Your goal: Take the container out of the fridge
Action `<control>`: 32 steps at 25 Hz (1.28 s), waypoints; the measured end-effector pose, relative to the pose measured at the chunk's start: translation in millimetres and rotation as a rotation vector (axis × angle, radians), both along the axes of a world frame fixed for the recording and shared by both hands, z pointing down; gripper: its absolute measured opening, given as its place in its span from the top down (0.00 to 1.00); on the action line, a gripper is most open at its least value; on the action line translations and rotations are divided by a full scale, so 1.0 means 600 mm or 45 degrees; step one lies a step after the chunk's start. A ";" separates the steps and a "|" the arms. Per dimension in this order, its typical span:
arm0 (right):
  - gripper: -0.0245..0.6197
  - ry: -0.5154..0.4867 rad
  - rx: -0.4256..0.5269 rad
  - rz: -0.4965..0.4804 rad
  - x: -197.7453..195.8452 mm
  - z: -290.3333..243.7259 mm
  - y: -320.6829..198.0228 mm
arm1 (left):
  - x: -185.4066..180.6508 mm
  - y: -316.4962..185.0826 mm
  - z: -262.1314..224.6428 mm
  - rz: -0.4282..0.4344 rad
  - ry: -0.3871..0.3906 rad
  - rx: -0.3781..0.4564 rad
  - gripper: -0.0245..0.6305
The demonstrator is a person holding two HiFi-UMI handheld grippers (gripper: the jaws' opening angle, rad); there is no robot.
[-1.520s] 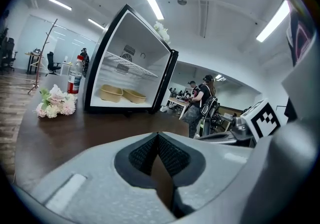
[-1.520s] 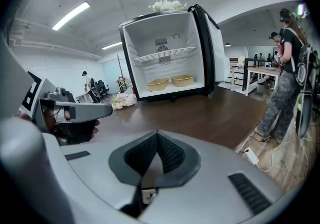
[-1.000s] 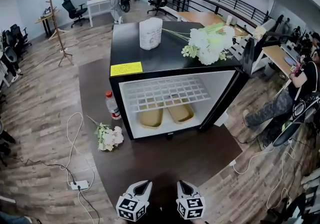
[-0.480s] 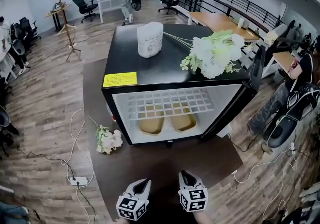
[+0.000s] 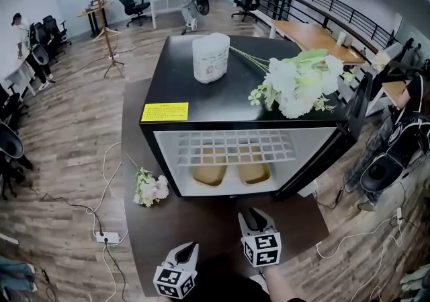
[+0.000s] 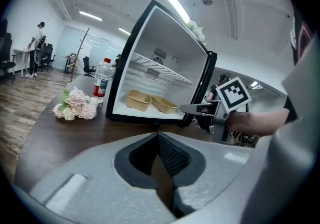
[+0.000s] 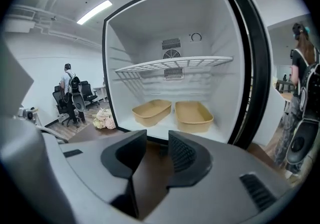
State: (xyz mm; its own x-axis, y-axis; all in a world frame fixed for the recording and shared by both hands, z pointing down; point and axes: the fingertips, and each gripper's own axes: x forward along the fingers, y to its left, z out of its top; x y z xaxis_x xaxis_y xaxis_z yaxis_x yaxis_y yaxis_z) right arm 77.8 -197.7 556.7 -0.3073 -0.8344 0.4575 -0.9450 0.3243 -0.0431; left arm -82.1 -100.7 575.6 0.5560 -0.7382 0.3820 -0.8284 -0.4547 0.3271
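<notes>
A small black fridge [image 5: 228,102] lies open on a dark mat, its white inside facing me. Two tan containers sit side by side on its floor under a wire shelf [image 7: 172,63]: the left container [image 7: 151,111] and the right container [image 7: 193,116]. My right gripper [image 5: 253,217] is raised in front of the opening, its jaws opening with nothing between them. My left gripper [image 5: 187,251] stays lower and nearer me, shut and empty. In the left gripper view the fridge [image 6: 160,68] stands ahead with the right gripper [image 6: 200,110] at its right.
A white jug [image 5: 210,57] and a white flower bunch [image 5: 299,82] rest on top of the fridge. The open door [image 7: 252,63] stands at the right. A small bouquet [image 5: 149,187] lies left of the fridge, a bottle [image 6: 102,78] beside it. Cables and a power strip [image 5: 107,237] lie on the floor.
My right gripper has moved forward towards the fridge and its jaws have parted. The head view has come closer to the fridge. The left gripper stays low and shut.
</notes>
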 end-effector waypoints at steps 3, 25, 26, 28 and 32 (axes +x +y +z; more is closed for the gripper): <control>0.74 0.011 0.001 -0.056 -0.001 -0.003 -0.033 | 0.000 -0.003 0.001 -0.027 -0.009 -0.002 0.95; 0.74 0.371 0.000 -0.207 0.013 0.040 -0.193 | -0.007 -0.016 0.032 -0.086 -0.067 -0.090 0.95; 0.74 0.380 0.006 -0.205 0.013 0.042 -0.200 | -0.008 -0.018 0.032 -0.095 -0.062 -0.090 0.95; 0.74 0.397 0.004 -0.223 0.009 0.046 -0.210 | -0.011 -0.020 0.033 -0.113 -0.063 -0.093 0.95; 0.74 0.445 -0.034 -0.271 0.002 0.058 -0.217 | -0.021 -0.014 0.038 -0.140 -0.085 -0.108 0.95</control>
